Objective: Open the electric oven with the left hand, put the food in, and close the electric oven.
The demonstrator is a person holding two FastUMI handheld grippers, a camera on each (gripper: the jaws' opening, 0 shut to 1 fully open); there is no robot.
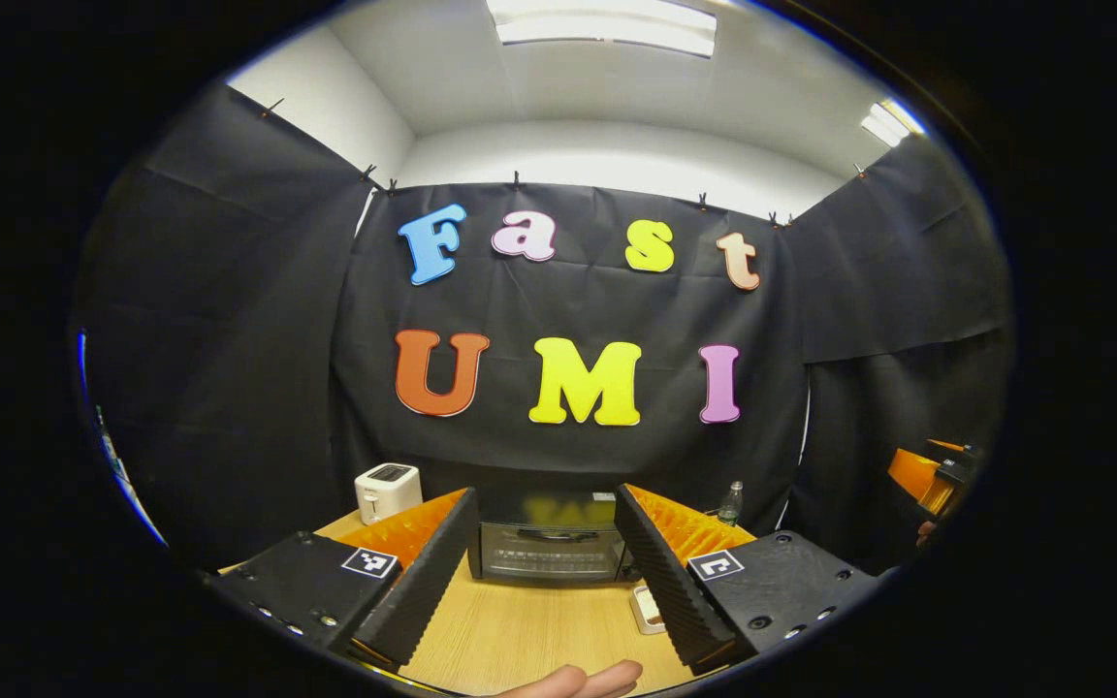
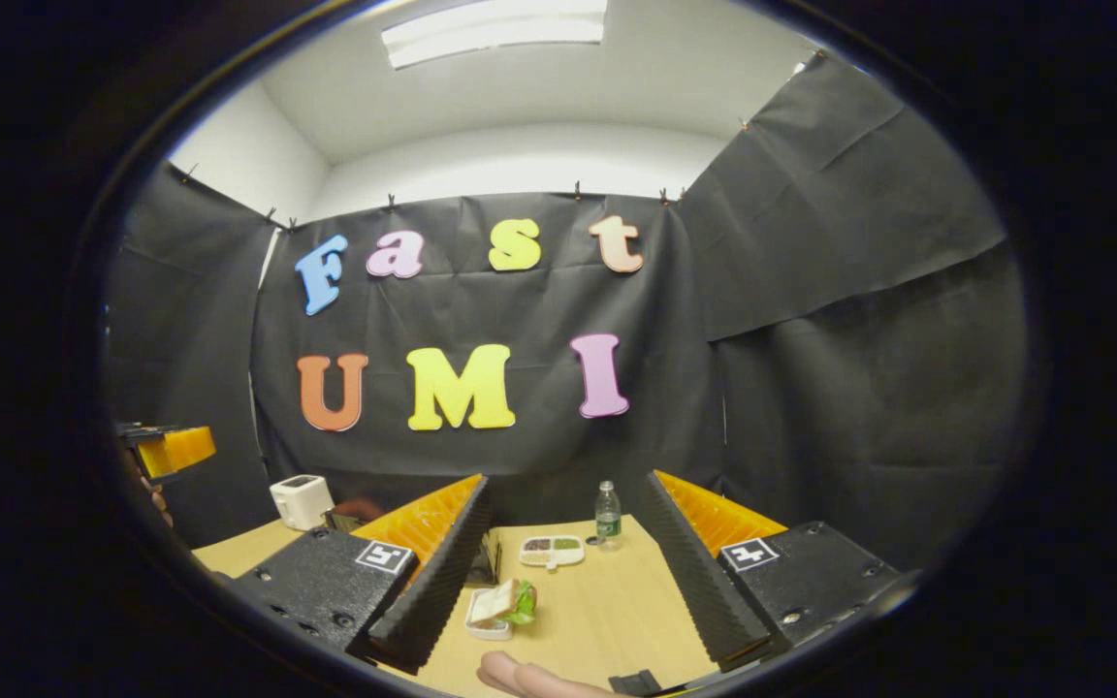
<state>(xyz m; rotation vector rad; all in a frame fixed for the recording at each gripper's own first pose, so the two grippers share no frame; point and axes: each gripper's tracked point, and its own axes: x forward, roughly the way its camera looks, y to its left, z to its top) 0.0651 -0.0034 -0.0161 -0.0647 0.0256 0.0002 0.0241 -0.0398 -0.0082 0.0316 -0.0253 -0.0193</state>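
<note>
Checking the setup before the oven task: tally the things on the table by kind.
Black glass-door electric oven: 1
White plastic toaster: 1
Clear plastic water bottle: 1
White compartment snack tray: 1
Sandwich on small white dish: 1
Total: 5

Wooden table (image 1: 520, 630) bears oven (image 1: 547, 551); toaster (image 1: 387, 491); bottle (image 2: 607, 514); sandwich dish (image 2: 498, 613); snack tray (image 2: 551, 551).

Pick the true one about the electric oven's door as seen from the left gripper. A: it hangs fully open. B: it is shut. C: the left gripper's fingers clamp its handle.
B: the electric oven stands with its door flat and closed, and the left gripper is open, short of its handle.
</note>
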